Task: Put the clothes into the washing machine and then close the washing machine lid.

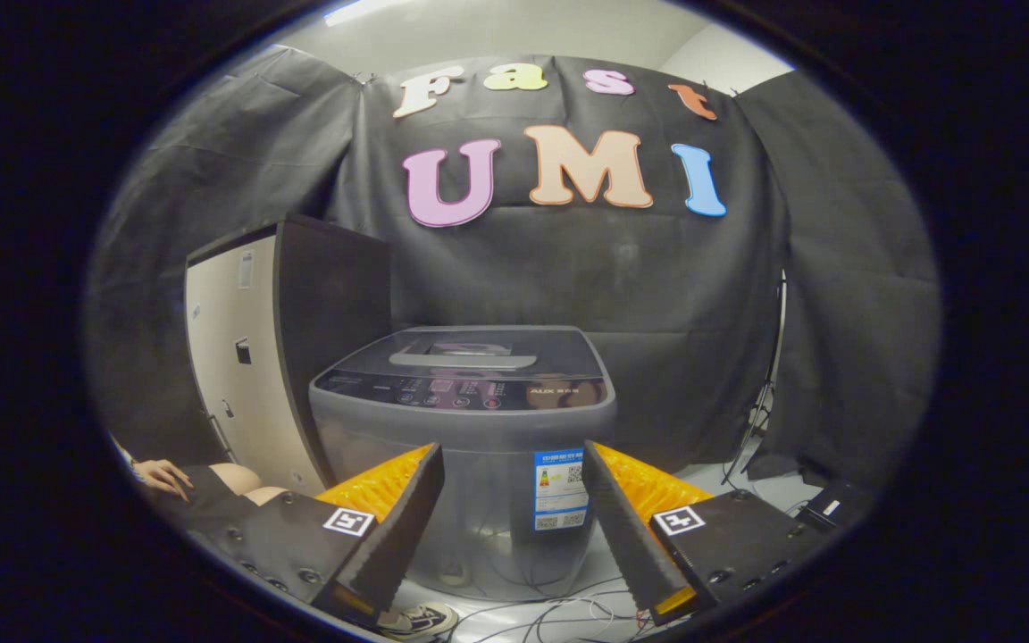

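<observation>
Your hand-held gripper (512, 482) is spread wide and holds nothing. The grey top-loading washing machine (470, 446) stands just beyond its fingers, its dark glass lid (470, 353) lying flat — shut. I see no clothes, so loading looks either finished or not begun.

The washing machine (470, 446) has a smooth, semi-gloss plastic body; its lid (465, 350) is glossy and reflective, and a shiny paper sticker (560, 489) sits on its front. The hand-held gripper (512, 500), fingers spread apart, shows ribbed pads (644, 487).
</observation>
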A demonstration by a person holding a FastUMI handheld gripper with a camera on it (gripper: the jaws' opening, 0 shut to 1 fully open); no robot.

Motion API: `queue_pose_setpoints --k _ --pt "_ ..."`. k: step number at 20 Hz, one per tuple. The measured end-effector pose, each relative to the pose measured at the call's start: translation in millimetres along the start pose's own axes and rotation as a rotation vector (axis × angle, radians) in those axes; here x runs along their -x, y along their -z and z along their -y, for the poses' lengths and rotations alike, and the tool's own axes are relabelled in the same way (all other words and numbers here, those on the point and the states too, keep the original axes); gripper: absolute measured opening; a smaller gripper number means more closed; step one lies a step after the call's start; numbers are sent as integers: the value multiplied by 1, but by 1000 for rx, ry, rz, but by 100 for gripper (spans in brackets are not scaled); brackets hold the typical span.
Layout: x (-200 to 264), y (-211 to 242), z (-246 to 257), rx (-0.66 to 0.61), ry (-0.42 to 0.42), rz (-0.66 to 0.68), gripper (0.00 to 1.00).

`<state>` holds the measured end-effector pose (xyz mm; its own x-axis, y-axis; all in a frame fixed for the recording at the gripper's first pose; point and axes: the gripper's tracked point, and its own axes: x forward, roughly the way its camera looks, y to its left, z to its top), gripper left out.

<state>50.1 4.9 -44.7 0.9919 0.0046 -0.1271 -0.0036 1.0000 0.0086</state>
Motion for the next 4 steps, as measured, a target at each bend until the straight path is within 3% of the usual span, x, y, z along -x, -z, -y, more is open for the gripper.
queue_pose_setpoints --k 4 --pt "0 1 0 0 0 -3 98"
